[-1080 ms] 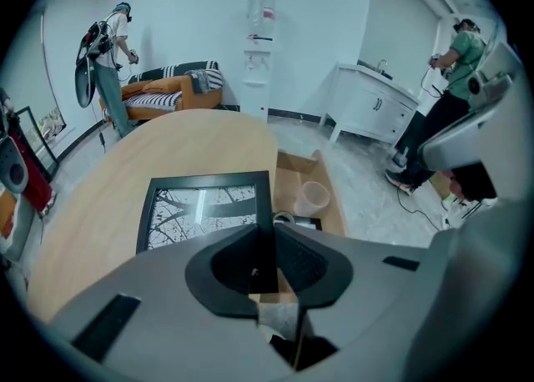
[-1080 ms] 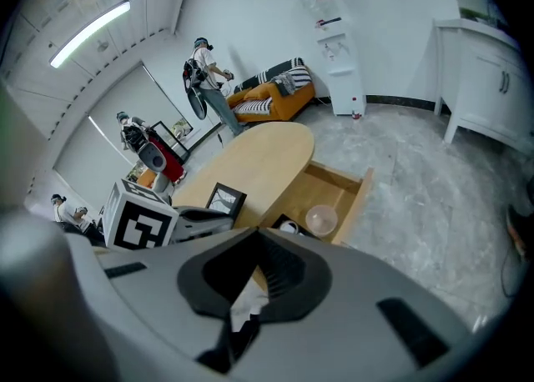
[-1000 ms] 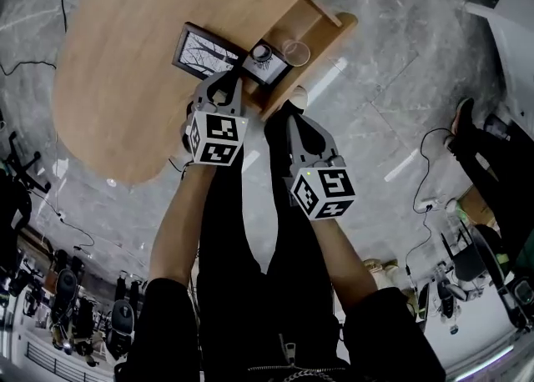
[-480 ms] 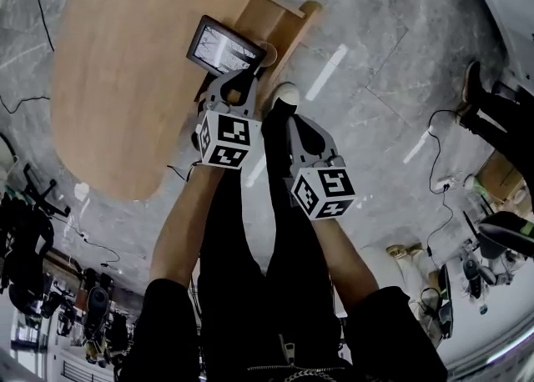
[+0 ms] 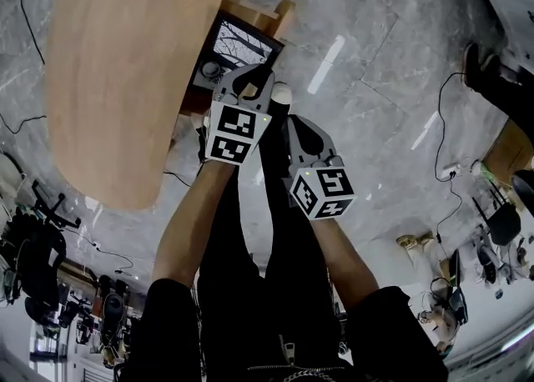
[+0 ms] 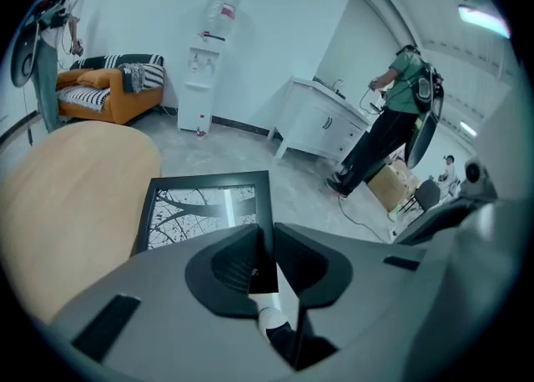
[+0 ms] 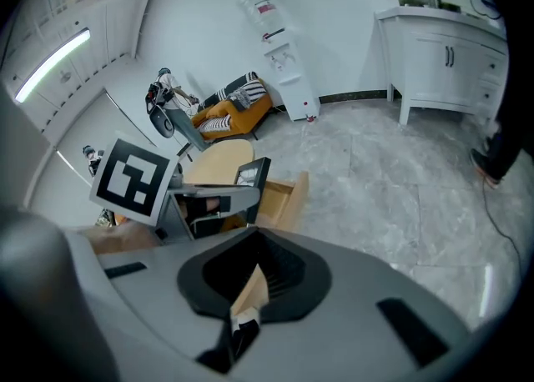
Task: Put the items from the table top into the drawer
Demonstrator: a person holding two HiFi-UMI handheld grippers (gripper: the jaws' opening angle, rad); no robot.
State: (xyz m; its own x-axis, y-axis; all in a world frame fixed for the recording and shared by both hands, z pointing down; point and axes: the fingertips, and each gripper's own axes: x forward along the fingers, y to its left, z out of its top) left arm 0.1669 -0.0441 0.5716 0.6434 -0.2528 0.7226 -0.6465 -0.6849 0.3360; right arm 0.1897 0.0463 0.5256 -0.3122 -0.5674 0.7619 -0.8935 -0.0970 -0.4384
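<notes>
Your picture frame [image 6: 204,209] had a matt border and glossy glass; table [image 5: 125,63] and drawer [image 7: 284,201] were smooth pale wood, the floor [image 5: 375,38] polished stone.

A ceiling strip [image 7: 50,63] lights the room coolly — I see it glaring in streaks off the glossy floor [image 5: 327,65]. Fisheye bends the edges; corners go black.

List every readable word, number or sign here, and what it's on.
No readable text anywhere.
Left cube, right cube: black-and-white square markers only, no letters.
Dispenser bottle: red label, too small to read.
Frame: branch picture, no words.
</notes>
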